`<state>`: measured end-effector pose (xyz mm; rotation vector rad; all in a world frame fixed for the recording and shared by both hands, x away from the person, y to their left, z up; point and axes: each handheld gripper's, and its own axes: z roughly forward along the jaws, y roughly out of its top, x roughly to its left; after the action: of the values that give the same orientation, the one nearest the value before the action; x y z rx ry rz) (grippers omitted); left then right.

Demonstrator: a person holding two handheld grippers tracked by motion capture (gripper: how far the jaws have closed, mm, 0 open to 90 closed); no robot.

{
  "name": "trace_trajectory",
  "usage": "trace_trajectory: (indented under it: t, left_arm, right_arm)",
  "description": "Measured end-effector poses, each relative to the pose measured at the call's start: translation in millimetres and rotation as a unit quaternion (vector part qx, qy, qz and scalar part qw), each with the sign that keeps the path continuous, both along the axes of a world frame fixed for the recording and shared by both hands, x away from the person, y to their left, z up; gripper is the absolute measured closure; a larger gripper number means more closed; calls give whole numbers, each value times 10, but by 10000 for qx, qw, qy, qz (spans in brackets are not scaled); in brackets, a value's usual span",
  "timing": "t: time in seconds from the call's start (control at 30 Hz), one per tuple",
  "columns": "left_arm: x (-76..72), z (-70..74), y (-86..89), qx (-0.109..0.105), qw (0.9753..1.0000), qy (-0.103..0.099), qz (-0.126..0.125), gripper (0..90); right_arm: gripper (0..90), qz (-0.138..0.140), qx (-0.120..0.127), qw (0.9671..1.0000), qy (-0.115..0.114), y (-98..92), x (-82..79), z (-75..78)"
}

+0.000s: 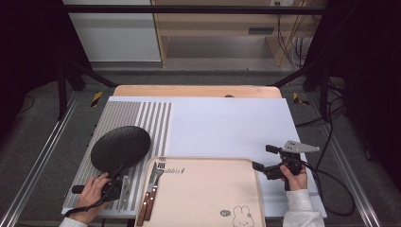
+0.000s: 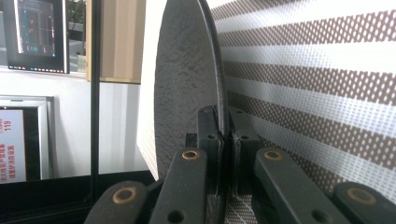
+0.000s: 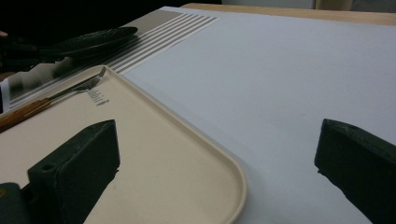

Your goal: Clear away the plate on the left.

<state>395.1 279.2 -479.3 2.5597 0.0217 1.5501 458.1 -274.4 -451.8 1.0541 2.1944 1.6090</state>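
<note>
White sheeting covers the table (image 1: 227, 123), with a brown-and-white striped placemat (image 1: 142, 116) directly beneath and ahead of the left gripper (image 1: 115, 176). A beige rectangular plastic tray (image 1: 208, 189) with a rabbit print lies between the two grippers, its near corner just below the right gripper (image 1: 265, 161). The round black textured plate (image 1: 120, 147) extends forward from the left gripper, which is clamped on the plate's near rim; the left gripper view shows both jaws pinching the rim, with the plate (image 2: 187, 84) edge-on against the mat. The plate appears lifted clear of the mat, not yet over the tray. The right gripper is released, jaws spread wide and holding nothing, hovering beside the tray's right edge. A wooden-handled fork (image 1: 156, 187) and a wooden-handled knife (image 1: 146, 194) already lie on the tray's left side, just right of the left gripper. Judgement: cutlery placement is complete; transferring the plate onto the tray's bare centre remains.
</note>
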Motion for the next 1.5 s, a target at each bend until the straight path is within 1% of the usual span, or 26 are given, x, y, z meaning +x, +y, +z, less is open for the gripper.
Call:
trace_trajectory:
  t: [0.17,0.2,0.27,0.3,0.33,0.43,0.7,0.73,0.9,1.03,1.1,1.13,1.17,1.3,1.4,1.5]
  left_arm:
    - [-33,51,-37,44,10000,-51,-18,854]
    - [-37,56,-44,2,10000,-55,-39,853]
    - [-49,80,-62,-13,10000,-49,-65,853]
    - [-68,77,-67,-73,10000,-3,17,853]
    - [-62,99,-86,9,9999,-62,-104,853]
    - [-92,134,-138,17,9999,-83,-133,853]
    - [-154,252,-229,-177,9994,-139,-271,850]
    - [-162,267,-238,-157,9994,-144,-268,851]
    - [-194,316,-277,-237,9991,-136,-317,848]
    - [-223,372,-318,-253,9988,-165,-379,841]
    - [-239,398,-348,-271,9989,-159,-361,842]
    - [-242,408,-361,-291,9987,-133,-390,847]
    - [-246,418,-372,-273,9987,-155,-402,848]
    - [-261,441,-408,-311,9983,-133,-473,848]
    - [-276,457,-451,-298,9980,-128,-536,847]
    - [-292,499,-503,-314,9978,-133,-565,846]
  right_arm:
    - [3,4,-18,10000,18,7,2,-6]
    - [4,12,-24,10000,12,8,4,-7]
    - [3,2,-9,10000,19,5,2,-4]
    - [3,2,-7,10000,16,3,1,-3]
    - [3,7,-11,10000,11,2,1,-3]
    - [3,12,-17,10000,14,6,1,-4]
    - [4,1,-17,10000,9,1,-1,-1]
    - [3,3,-20,10000,12,2,-1,-2]
    - [3,4,-12,10000,8,-1,-3,1]
    - [3,12,-22,10000,8,0,-2,0]
    - [3,7,-25,10000,11,0,-2,-1]
    - [3,9,-22,10000,10,1,-2,-1]
    - [3,8,-25,10000,11,1,-3,-1]
    - [3,2,-26,10000,9,0,-2,0]
    - [3,6,-25,10000,11,1,-2,-1]
    - [3,-5,-9,10000,10,-1,-5,3]
